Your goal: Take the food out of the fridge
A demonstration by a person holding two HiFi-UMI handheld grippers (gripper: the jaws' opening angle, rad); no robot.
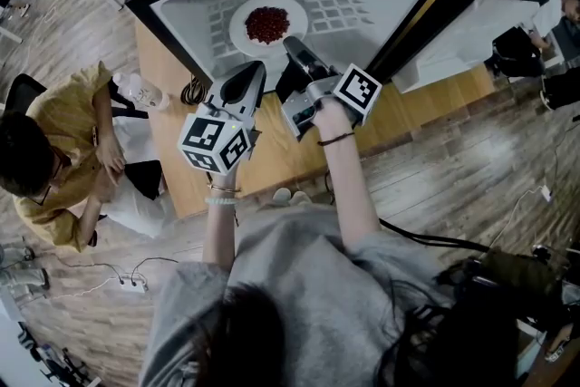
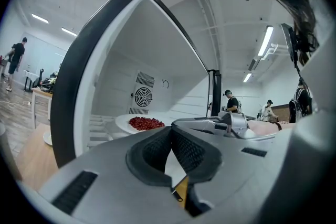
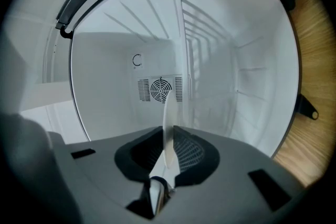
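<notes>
A white plate (image 1: 240, 36) heaped with red food (image 1: 266, 24) rests on the shelf inside the open fridge (image 1: 381, 4). My right gripper (image 1: 292, 43) reaches into the fridge and is shut on the plate's near rim. In the right gripper view that rim (image 3: 168, 113) stands edge-on between the pads of the right gripper (image 3: 169, 131). My left gripper (image 1: 258, 68) hovers just left of it at the fridge mouth. Its jaws are shut with nothing held (image 2: 169, 131). From there the plate (image 2: 123, 122) and red food (image 2: 146, 123) lie ahead to the left.
The fridge stands on a wooden platform (image 1: 272, 159), its door (image 1: 471, 32) swung open to the right. A person in a yellow top (image 1: 63, 159) sits close at the left. Cables and a power strip (image 1: 131, 284) lie on the floor. A fan grille (image 3: 160, 89) marks the fridge's back wall.
</notes>
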